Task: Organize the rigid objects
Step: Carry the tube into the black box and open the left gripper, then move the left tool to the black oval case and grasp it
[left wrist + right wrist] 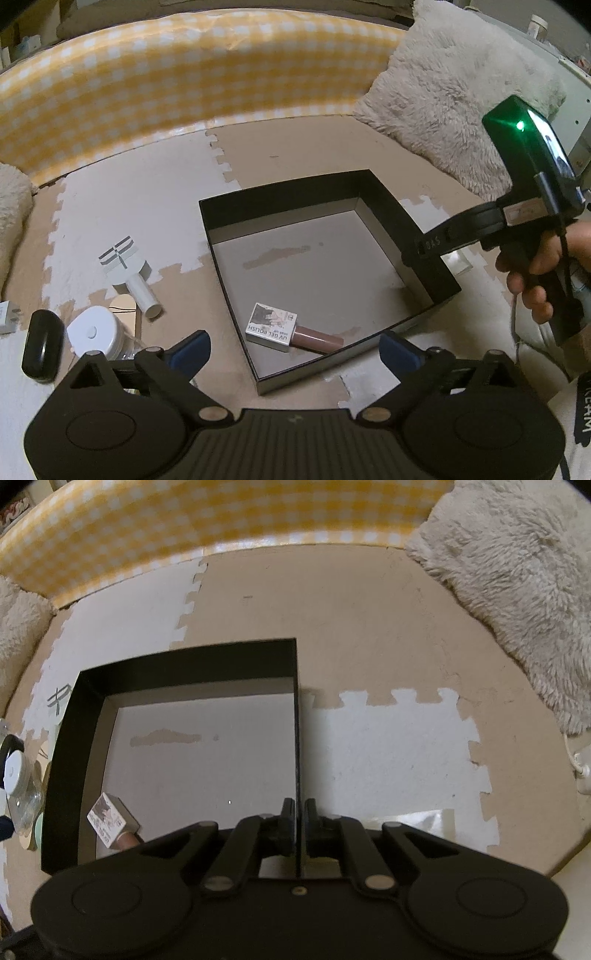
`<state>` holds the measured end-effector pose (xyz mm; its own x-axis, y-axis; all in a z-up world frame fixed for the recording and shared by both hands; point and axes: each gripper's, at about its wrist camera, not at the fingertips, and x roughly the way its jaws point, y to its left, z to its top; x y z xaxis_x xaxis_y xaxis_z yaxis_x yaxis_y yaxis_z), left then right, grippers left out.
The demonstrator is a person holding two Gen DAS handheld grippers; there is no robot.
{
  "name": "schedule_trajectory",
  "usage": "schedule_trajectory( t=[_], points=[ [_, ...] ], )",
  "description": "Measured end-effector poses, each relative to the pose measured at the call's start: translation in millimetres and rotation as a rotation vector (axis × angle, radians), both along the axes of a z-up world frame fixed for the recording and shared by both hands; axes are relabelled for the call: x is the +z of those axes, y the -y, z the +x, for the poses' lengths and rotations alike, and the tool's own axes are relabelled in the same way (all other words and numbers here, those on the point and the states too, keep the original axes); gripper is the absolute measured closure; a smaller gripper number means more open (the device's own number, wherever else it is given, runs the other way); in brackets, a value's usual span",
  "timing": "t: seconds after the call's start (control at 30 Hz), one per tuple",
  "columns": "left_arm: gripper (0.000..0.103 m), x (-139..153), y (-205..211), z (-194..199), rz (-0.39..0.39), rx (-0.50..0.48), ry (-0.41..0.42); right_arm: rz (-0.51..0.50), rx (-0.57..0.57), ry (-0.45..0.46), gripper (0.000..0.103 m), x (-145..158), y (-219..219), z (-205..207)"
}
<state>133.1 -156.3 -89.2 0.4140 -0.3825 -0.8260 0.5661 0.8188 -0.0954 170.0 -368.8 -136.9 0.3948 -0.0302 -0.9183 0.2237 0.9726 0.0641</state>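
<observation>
Between the widely spread, empty jaws of the left gripper, the gel polish bottle lies inside the black box, whose right wall the right gripper clamps.

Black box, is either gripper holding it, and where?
Right gripper is shut on the black box's right side wall, at its top edge. Left gripper is open, holding nothing.

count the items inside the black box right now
1: a UV gel polish bottle lies on its side in the near left corner of the black box. The near right wall hides a strip of floor in the left wrist view, so something small could be hidden there.
</observation>
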Motion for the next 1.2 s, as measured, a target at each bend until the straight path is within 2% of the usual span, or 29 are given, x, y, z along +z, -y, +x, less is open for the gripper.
schedule_trajectory(
  t=[0.2,0.4,0.8,0.97,1.07,1.2],
  points=[
    [0.001,5.3,-4.4,-0.4,-0.01,0.015,0.007,-0.018,0.016,-0.001,0.1,0.4,-2.8,0.6],
    [0.0,15.3,-18.9,3.6,-0.028,0.044,0.055,-0.019,0.016,0.0,0.1,0.6,-3.2,-0.7],
    [0.0,46.0,-83.8,41.9,-0.048,0.178,0.162,-0.015,0.011,0.002,0.1,1.1,-3.5,0.0],
    [0.0,37.9,-114.8,66.2,0.022,0.229,0.232,-0.013,0.009,0.002,0.1,0.7,-3.2,-0.2],
    [0.0,24.9,-135.9,82.5,0.001,0.164,0.21,-0.004,0.004,0.002,0.1,0.6,-2.0,-0.2],
    [0.0,10.0,-158.5,100.7,0.008,0.218,0.161,-0.009,0.006,0.001,0.1,0.7,-3.0,0.0]
  ],
)
